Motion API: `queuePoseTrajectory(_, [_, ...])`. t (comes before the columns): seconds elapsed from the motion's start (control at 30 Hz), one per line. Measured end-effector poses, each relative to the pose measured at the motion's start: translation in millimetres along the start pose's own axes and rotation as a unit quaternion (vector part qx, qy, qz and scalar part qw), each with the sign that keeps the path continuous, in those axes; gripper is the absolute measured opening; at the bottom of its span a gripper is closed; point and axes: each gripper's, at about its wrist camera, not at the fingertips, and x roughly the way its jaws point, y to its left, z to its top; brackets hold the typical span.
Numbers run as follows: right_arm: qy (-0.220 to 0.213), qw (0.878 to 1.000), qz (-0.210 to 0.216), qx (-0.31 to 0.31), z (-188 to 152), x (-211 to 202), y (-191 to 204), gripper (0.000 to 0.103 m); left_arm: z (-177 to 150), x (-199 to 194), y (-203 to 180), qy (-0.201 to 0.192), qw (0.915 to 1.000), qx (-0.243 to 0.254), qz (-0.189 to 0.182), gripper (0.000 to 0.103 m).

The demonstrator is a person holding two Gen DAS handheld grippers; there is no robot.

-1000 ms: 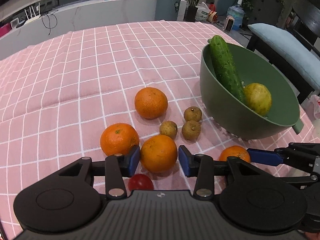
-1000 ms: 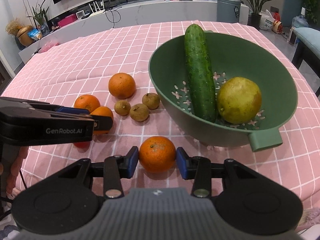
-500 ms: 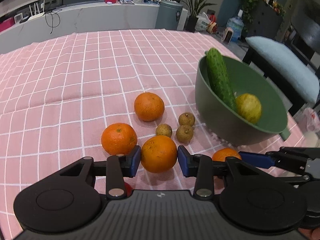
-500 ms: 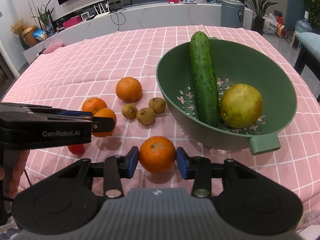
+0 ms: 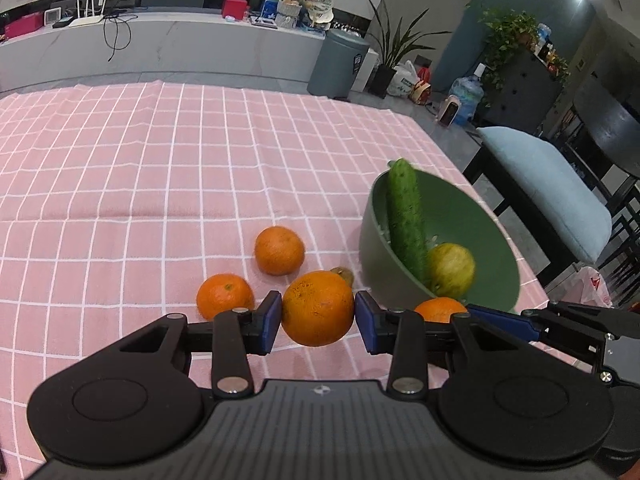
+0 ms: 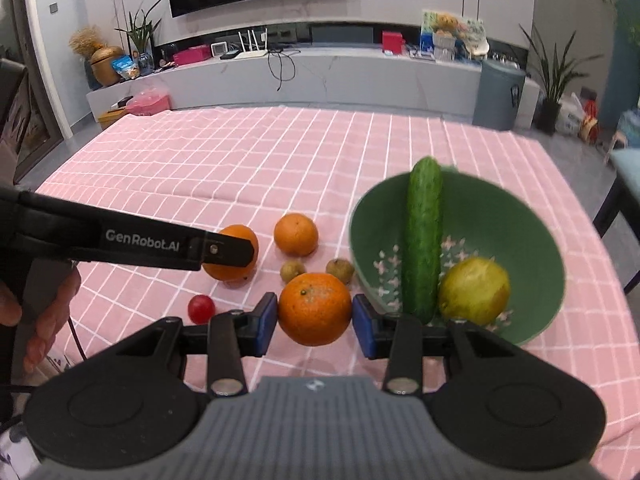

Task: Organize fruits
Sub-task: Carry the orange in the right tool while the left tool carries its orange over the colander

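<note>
My left gripper (image 5: 318, 318) is shut on an orange (image 5: 318, 304) and holds it above the pink checked cloth. My right gripper (image 6: 315, 320) is shut on a second orange (image 6: 315, 306), also off the cloth, just left of the green colander bowl (image 6: 520, 232). In the bowl lie a cucumber (image 6: 424, 240) and a yellow-green fruit (image 6: 474, 291). Two more oranges (image 5: 279, 251) (image 5: 225, 296) rest on the cloth. The left gripper (image 6: 224, 250) shows side-on in the right wrist view, covering part of its orange.
Two small brown longans (image 6: 293, 271) (image 6: 340, 270) and a red cherry tomato (image 6: 201, 308) lie on the cloth between the grippers. A hand (image 6: 44, 312) grips the left handle. A cushioned bench (image 5: 548, 184) stands past the table's right edge.
Both grippers have risen with their oranges, which now hang above the cloth. The bowl and loose fruit look smaller and farther below.
</note>
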Motion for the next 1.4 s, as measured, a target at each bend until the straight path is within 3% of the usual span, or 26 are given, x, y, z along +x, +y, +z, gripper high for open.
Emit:
queuePoseTrajectory(0.4, [-0.012,0.999,-0.049,-0.012,13.4,-22.7,-35.9,0.038,23.3,2.3,-44.4,-0.005,0.9986,0.034,-0.041,0.045])
queuePoseTrajectory(0.8, [0.066,0.994,-0.087,-0.013,21.3,-10.4,-90.7,0.038,36.0,42.6,-104.6,0.051,0.9907,0.099,-0.078,0.045])
queuePoseTrajectory(1.07, [0.088,0.992,-0.086,-0.023,22.1,-2.2,-106.0,0.038,33.5,68.0,-122.4,0.088,0.9840,0.133,-0.080,0.045])
queuePoseTrajectory(1.4, [0.103,0.990,-0.082,-0.046,26.8,12.5,-106.0,0.038,37.2,92.9,-112.4,0.128,0.9833,0.114,-0.060,0.045])
